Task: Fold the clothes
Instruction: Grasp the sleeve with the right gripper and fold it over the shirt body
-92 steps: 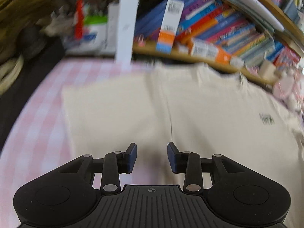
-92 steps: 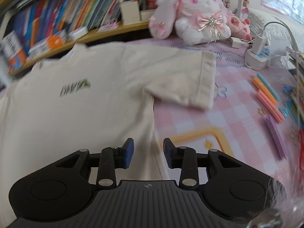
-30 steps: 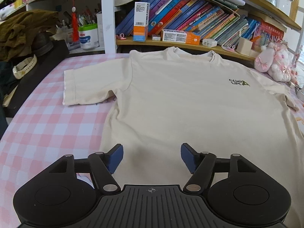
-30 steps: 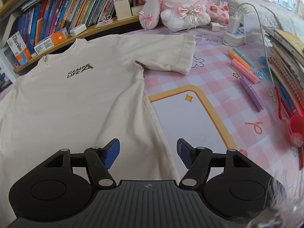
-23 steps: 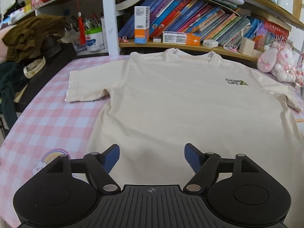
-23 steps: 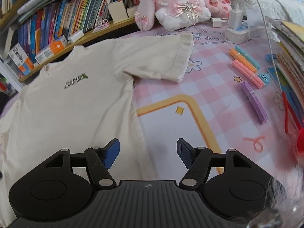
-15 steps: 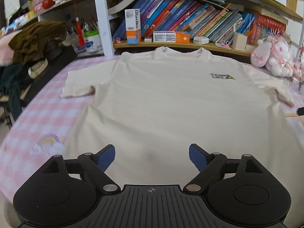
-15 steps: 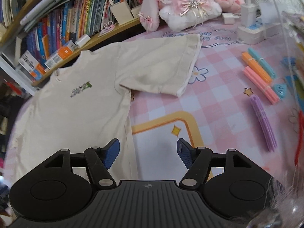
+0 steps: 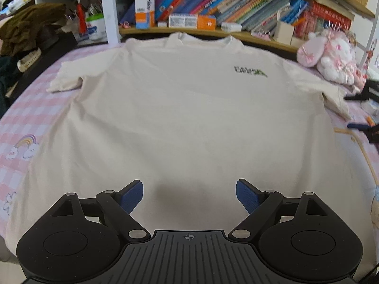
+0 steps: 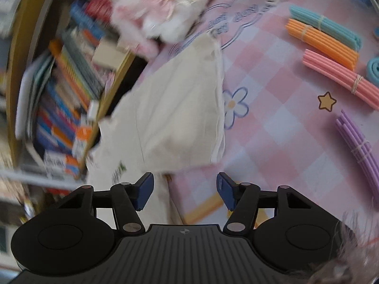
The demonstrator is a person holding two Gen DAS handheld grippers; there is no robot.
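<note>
A cream T-shirt (image 9: 184, 108) with a small green chest logo (image 9: 250, 71) lies flat, face up, on a pink checked table cover (image 9: 21, 123), collar toward the bookshelf. My left gripper (image 9: 189, 195) hovers wide open over the shirt's lower middle, holding nothing. In the right wrist view the shirt's right sleeve (image 10: 180, 108) lies spread out just ahead of my right gripper (image 10: 184, 193), which is open and empty above the armpit area.
A bookshelf (image 9: 225, 4) full of books runs along the back. A pink plush rabbit (image 9: 331, 56) sits at the back right. Bundles of coloured sticks (image 10: 331, 47) lie right of the sleeve. Dark clothes (image 9: 28, 23) pile at the far left.
Both grippers opened wider over the last seconds. The left one pulled back to centre on the shirt's hem area. The right one swung and tilted toward the right sleeve.
</note>
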